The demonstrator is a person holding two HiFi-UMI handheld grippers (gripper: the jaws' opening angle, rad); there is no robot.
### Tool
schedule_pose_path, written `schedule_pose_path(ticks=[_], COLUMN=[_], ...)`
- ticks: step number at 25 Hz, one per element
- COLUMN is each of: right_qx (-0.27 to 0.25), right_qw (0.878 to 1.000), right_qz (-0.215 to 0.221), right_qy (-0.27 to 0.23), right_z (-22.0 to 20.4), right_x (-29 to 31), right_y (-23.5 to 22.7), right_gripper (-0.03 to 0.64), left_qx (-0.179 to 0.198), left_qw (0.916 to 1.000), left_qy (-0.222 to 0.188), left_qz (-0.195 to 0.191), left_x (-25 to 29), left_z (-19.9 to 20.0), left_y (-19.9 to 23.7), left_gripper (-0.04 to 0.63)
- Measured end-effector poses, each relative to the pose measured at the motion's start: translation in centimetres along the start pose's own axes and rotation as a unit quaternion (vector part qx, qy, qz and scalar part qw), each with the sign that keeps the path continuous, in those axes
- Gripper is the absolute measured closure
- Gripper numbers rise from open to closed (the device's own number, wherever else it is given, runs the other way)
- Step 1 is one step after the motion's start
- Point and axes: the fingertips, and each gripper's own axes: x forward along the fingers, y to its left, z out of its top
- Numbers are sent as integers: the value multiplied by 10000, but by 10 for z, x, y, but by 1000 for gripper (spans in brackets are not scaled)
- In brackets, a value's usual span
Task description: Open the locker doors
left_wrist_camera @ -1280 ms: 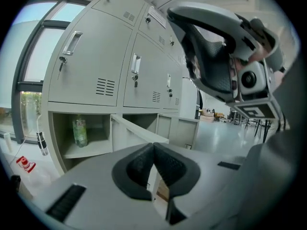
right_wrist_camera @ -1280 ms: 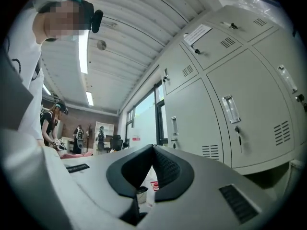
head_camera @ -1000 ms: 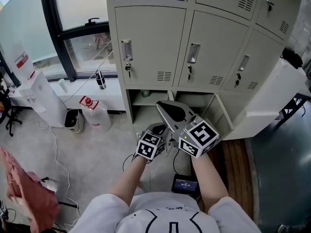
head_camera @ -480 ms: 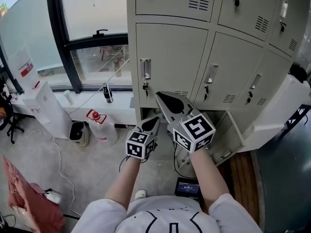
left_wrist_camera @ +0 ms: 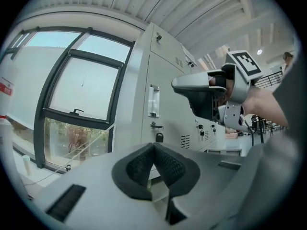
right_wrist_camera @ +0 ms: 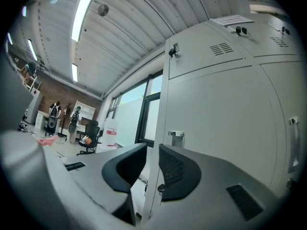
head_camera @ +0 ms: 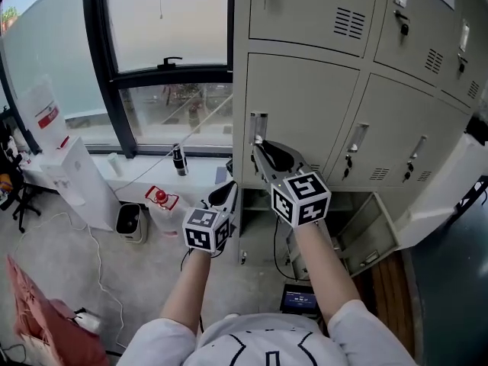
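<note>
The beige lockers (head_camera: 358,105) fill the right of the head view. The middle row's left door (head_camera: 301,117) is closed, with a handle (head_camera: 258,128) at its left edge. My right gripper (head_camera: 258,150) is held level just below and in front of that handle; its jaws have just been opening and nothing is between them. In the right gripper view the handle (right_wrist_camera: 176,136) shows just past the right gripper (right_wrist_camera: 152,152). My left gripper (head_camera: 230,192) hangs lower and to the left, shut and empty. In the left gripper view, the left gripper (left_wrist_camera: 153,150) faces the handle (left_wrist_camera: 153,101).
A bottom-row locker door (head_camera: 371,231) stands open at the lower right. A window (head_camera: 164,59) fills the left. Below it are a water jug (head_camera: 160,203), a small bin (head_camera: 131,221) and a white unit (head_camera: 72,174). A small screen device (head_camera: 300,300) and cables lie on the floor.
Both grippers have risen from the open bottom lockers to the closed middle-row door. The right jaws have parted a little. The left gripper has stayed shut.
</note>
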Motion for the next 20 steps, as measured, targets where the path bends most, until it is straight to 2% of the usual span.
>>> schedule_pose_path(ticks=[2,4,11,17,20], right_qx=[38,12,157,553,406], right_qw=[9999,9996,9970,9958,9963], right_qz=[-81,-161,-466,-450,-406], right_qy=[132,237,602,570,633], right_z=[-7,-12,-31,-39,-40], right_x=[13,26,63,77,77], right_y=[-2,-4,-18,-22,-23], right_gripper=[451,414,416,433,442], left_qx=[12,49,142,112,86], left_qw=[10000,9999,9996,9994,9994], left_qy=[-34,-70,-202,-295,-334], left_qz=[-30,-53,-124,-103,-93], left_x=[-3,-5,-14,-19,-16], left_z=[3,7,17,22,23], left_y=[10,17,35,52,59], left_gripper=[578,578,578,578,578])
